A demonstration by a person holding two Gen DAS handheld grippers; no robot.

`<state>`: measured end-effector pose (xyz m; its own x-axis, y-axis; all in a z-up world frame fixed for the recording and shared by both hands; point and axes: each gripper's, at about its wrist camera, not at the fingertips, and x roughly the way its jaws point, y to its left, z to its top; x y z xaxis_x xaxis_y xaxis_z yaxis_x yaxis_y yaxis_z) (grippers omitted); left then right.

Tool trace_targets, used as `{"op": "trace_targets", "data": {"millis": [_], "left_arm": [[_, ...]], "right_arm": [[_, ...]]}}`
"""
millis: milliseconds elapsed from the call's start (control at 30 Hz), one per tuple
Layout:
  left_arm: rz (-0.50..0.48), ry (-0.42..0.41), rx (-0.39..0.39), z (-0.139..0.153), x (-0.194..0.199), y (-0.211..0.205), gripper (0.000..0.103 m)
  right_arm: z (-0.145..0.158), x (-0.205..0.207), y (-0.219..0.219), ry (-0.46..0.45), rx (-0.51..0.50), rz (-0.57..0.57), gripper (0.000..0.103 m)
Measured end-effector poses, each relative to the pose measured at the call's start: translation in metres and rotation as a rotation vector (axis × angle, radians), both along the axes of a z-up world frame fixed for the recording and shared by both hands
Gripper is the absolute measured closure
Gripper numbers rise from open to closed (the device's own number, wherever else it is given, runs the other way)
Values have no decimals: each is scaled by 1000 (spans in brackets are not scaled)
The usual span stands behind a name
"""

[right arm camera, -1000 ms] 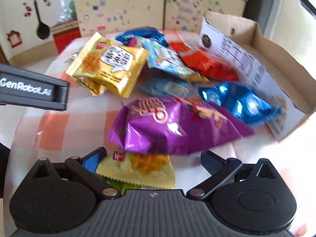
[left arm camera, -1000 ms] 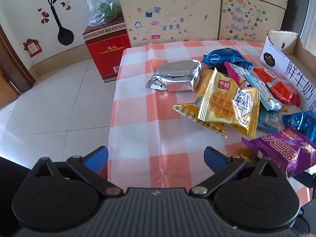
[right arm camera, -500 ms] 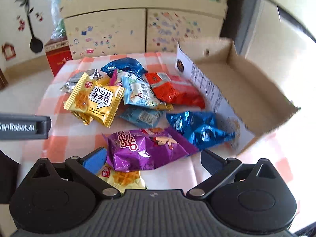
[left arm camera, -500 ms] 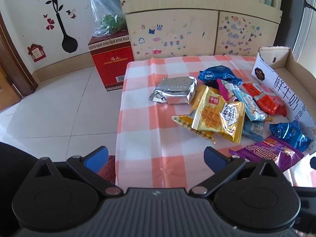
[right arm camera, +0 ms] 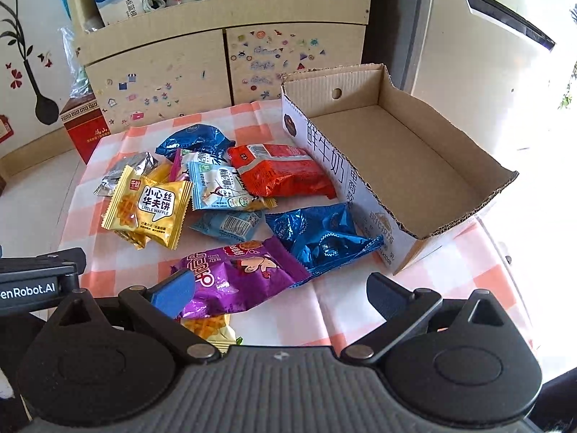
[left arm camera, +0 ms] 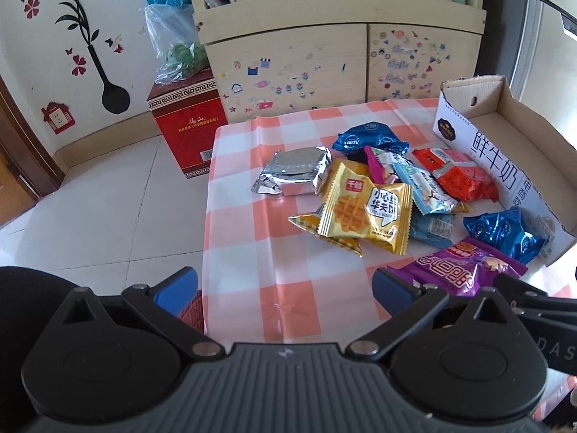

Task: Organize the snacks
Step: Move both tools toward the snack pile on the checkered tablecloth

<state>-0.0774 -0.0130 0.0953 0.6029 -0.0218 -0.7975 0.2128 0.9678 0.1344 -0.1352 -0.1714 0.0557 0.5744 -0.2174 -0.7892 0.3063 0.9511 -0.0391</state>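
Several snack packets lie in a heap on the checked tablecloth (left arm camera: 252,252): a silver pack (left arm camera: 295,175), a yellow waffle pack (left arm camera: 368,213) (right arm camera: 148,209), a red pack (right arm camera: 277,175), blue packs (right arm camera: 321,238) and a purple pack (right arm camera: 234,278) (left arm camera: 458,270). An open cardboard box (right arm camera: 404,151) stands empty at the right of the heap. My left gripper (left arm camera: 285,285) is open and empty above the table's near edge. My right gripper (right arm camera: 277,288) is open and empty, its left finger over the purple pack.
A cream cupboard with stickers (left arm camera: 324,68) stands behind the table. A red carton (left arm camera: 187,122) with a plastic bag on it sits on the tiled floor at the left. The table's left edge drops to the floor.
Both grippers have pulled back and risen from the heap, so the packets look smaller and the whole box shows. Nothing was taken hold of.
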Motion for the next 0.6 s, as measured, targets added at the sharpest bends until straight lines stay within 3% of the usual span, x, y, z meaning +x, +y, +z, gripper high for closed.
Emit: {"op": "trace_targets", "data": {"millis": [600], "left_arm": [[-28, -8, 49, -1, -6, -13, 1]], "right_arm": [[-2, -1, -5, 28, 18, -23, 0]]}}
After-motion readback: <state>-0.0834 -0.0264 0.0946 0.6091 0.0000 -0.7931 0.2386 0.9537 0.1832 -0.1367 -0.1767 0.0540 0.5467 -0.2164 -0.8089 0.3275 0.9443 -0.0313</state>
